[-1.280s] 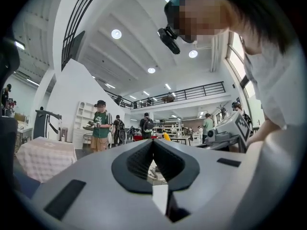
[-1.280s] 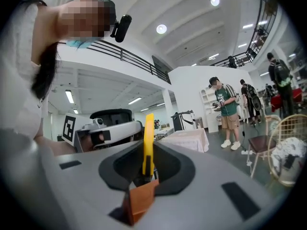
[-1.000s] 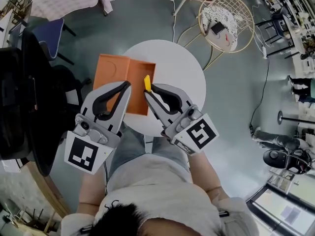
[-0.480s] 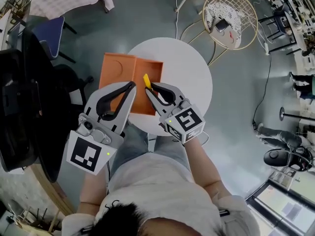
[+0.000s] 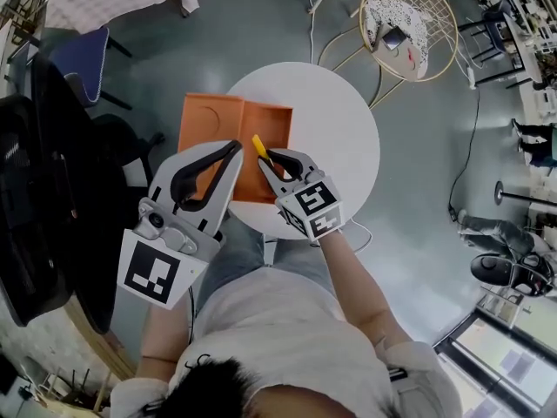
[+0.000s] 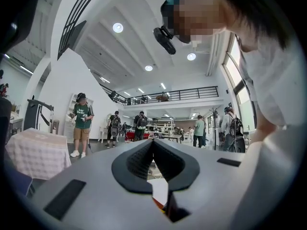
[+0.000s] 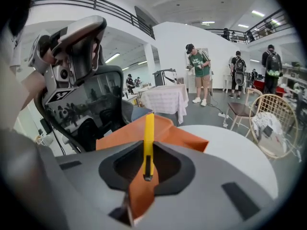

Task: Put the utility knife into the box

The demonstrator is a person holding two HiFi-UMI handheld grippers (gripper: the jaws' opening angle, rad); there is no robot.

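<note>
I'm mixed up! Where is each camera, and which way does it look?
Head view: on the head, looking down at white table, orange box, arms, left claw, right claw.
Left gripper view: on the shut left claw, tilted up at hall; person's head above.
Right gripper view: on the right claw, facing box; it grips the utility knife.
Head and right gripper views share knife, box, table.

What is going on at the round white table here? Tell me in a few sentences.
A person holds a gripper in each hand above the white table. The right gripper has its fingers shut on a yellow utility knife, held over the open orange box and not yet set inside. The left gripper hovers beside it, shut on nothing.
</note>
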